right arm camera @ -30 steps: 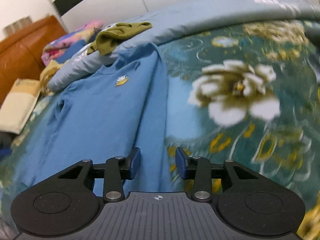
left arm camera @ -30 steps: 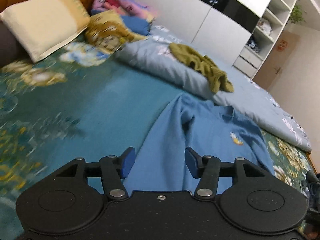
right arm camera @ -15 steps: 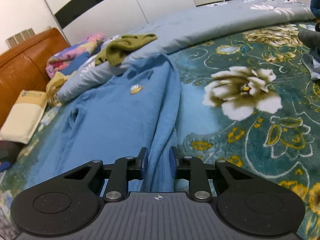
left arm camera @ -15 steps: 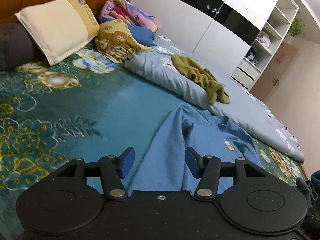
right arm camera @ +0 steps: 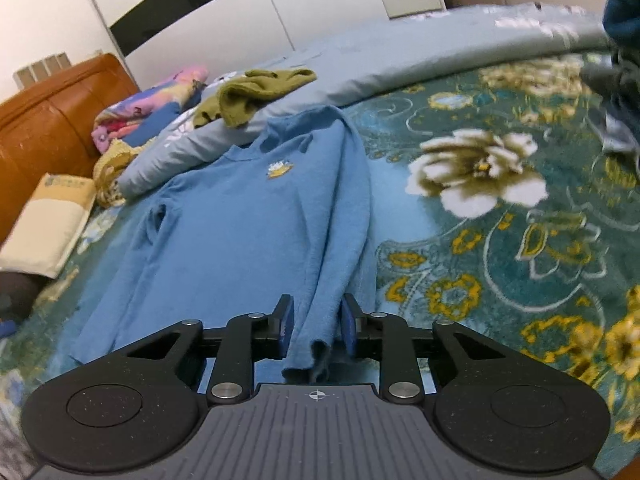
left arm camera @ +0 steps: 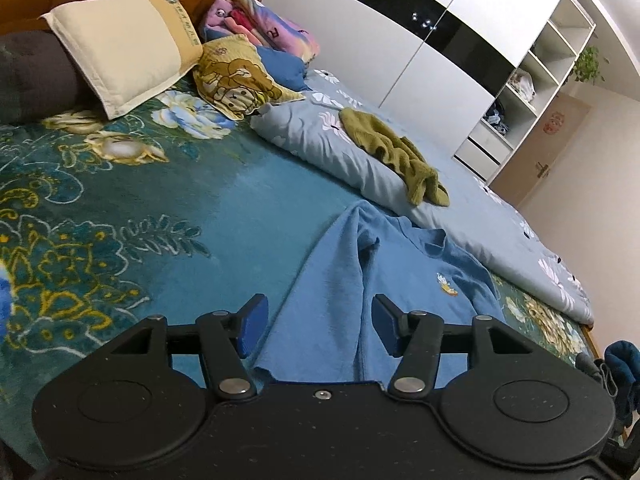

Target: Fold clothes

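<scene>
Right wrist view: blue sweatshirt (right arm camera: 248, 216) spread front-up on the floral bedspread (right arm camera: 500, 240), small yellow-and-white emblem on the chest, collar toward the rolled grey-blue quilt (right arm camera: 400, 60) along the far edge of the bed. Right gripper (right arm camera: 316, 326) has its blue pads narrowed around the bunched cuff end of one sleeve — whether they actually pinch the cloth, cannot tell. Left wrist view: left gripper (left arm camera: 316, 320) spread wide, released, its fingers to either side of the other sleeve's hem, no contact visible. Olive-green garment (left arm camera: 394, 152) lies crumpled on top of the quilt, beyond the sweatshirt's collar. Cream pillow (left arm camera: 124, 44) and cartoon-print cushion (left arm camera: 236, 76) sit at the head edge of the bed, against the brown headboard (right arm camera: 52, 116).
</scene>
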`<state>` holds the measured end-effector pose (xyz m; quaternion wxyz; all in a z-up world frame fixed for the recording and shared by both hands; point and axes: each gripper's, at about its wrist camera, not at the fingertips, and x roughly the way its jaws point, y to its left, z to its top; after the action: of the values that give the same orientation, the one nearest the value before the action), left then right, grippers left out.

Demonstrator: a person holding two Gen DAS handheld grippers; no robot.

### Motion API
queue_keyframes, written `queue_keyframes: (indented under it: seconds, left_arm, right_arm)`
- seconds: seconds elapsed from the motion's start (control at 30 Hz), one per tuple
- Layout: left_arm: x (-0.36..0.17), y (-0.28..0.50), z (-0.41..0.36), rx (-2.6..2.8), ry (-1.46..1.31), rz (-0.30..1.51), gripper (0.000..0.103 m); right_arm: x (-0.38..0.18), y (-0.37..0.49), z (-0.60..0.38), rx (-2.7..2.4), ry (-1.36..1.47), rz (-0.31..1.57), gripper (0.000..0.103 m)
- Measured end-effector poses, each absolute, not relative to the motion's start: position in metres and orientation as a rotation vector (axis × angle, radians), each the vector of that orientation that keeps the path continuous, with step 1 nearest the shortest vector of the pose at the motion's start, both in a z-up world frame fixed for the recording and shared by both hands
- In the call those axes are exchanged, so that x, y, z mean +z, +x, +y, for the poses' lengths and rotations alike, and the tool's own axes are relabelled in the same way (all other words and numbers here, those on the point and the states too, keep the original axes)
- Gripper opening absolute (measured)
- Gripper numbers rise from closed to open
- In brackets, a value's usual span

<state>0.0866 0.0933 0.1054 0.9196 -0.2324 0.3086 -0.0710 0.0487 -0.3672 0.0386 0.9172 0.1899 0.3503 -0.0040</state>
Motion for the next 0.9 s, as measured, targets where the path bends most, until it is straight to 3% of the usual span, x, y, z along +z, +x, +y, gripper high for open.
queue_keyframes:
  seconds: [0.3, 0.37, 0.5, 0.67, 0.9]
  left_arm:
    - [0.097, 0.072, 0.100, -0.138, -0.467, 0.667, 0.059]
    - [0.091, 0.073, 0.103, -0.123, -0.462, 0.685, 0.060]
    - [0.079, 0.088, 0.104, -0.077, -0.465, 0.726, 0.060]
    - [0.067, 0.110, 0.092, -0.067, -0.442, 0.765, 0.061]
    - [0.051, 0.141, 0.074, -0.052, -0.410, 0.820, 0.062]
  right_arm:
    - [0.025, 0.059, -0.363, -0.003, 0.410, 0.750, 0.024]
    - [0.019, 0.063, -0.370, -0.014, 0.468, 0.751, 0.004]
    - [0.028, 0.075, -0.389, -0.025, 0.441, 0.733, 0.004]
    - [0.075, 0.112, -0.450, -0.242, 0.145, 0.670, 0.003]
    - [0.110, 0.153, -0.533, -0.462, -0.001, 0.611, 0.003]
